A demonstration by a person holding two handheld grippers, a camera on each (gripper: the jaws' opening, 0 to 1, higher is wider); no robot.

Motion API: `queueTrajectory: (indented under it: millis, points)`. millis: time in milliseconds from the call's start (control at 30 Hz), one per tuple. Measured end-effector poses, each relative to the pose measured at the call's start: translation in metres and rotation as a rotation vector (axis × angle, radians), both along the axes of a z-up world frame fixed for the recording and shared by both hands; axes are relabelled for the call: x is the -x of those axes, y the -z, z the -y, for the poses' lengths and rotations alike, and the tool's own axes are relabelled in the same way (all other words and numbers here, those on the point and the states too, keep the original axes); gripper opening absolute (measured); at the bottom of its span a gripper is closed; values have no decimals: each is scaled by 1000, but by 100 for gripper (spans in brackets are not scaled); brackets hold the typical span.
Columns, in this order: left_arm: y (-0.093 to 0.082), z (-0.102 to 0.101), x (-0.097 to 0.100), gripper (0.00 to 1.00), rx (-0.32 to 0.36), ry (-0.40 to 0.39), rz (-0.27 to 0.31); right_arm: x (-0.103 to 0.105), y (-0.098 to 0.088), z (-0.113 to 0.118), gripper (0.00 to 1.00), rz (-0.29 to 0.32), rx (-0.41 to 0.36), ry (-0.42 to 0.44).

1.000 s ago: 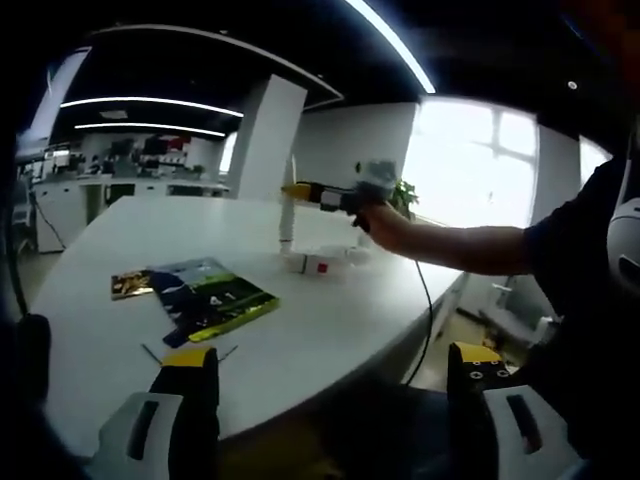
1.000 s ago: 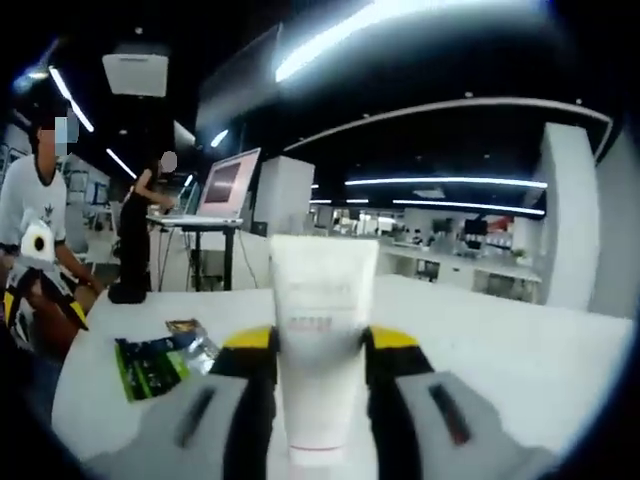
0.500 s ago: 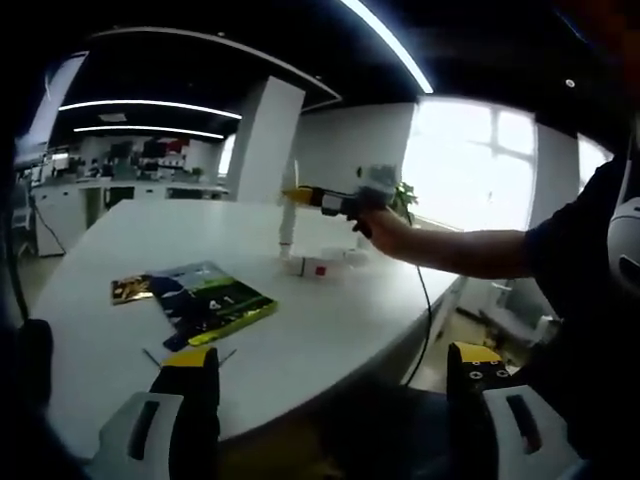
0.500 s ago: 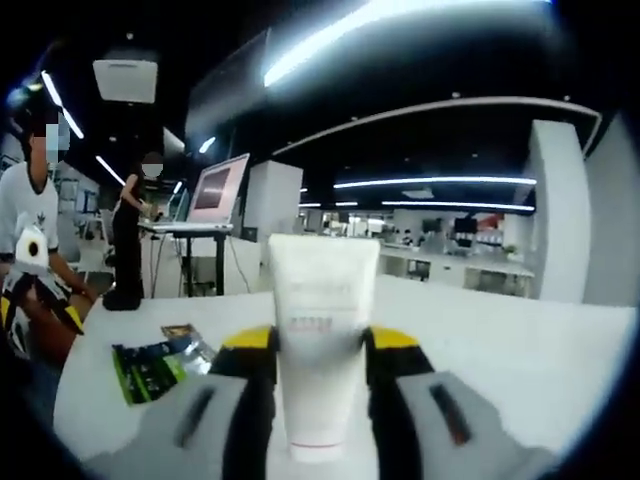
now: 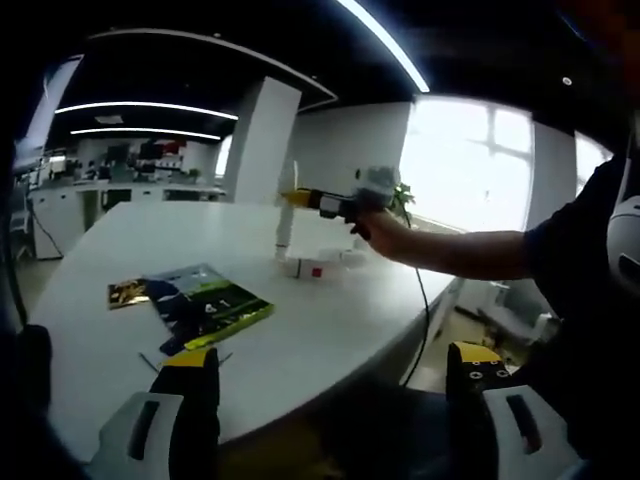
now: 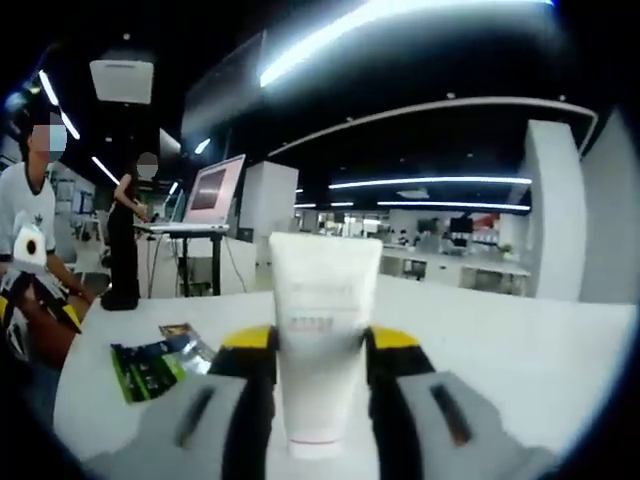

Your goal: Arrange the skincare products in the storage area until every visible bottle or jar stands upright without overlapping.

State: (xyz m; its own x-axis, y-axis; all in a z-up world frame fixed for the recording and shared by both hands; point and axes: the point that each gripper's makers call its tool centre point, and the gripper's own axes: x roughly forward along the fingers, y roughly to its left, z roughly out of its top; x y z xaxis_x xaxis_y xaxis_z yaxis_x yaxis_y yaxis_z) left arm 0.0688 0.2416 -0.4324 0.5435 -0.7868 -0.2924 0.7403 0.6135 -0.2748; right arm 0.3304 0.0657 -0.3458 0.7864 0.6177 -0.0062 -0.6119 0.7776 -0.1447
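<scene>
Your right gripper [image 6: 320, 365] is clamped on a white tube [image 6: 322, 340], its two yellow-tipped jaws pressed against the tube's sides at about mid-height. In the right gripper view the tube's long axis runs straight up between the jaws: the wide crimped end points up and away from you, and the narrower end points down toward the gripper body. It hangs above the white table [image 6: 520, 370], clear of the surface. Beyond the tube and to its left, a green and black magazine [image 6: 150, 365] lies flat on the table with a smaller dark and gold card [image 6: 183, 329] just past it. Farther off on that side, beyond the table, a person in white [image 6: 25, 215] sits and another in dark clothes [image 6: 125, 240] stands at a monitor on a stand [image 6: 215, 190]. Your left gripper [image 5: 330, 375] is spread wide with nothing between its jaws, held near the table's near edge. In the left gripper view the magazine [image 5: 205, 305] lies just past that gripper, and beyond it some small white boxes [image 5: 310, 265], one with a red mark, sit near the tube [image 5: 284, 222], which stands upright above the table in your right gripper [image 5: 300, 196], your forearm [image 5: 460, 248] reaching in from the right.
</scene>
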Motion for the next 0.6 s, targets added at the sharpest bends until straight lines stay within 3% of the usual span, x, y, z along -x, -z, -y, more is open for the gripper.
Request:
queueTrajectory:
  millis: [600]
  points:
    - [2, -3, 1, 96, 3, -5, -3, -4, 4, -3, 36, -1, 34, 18]
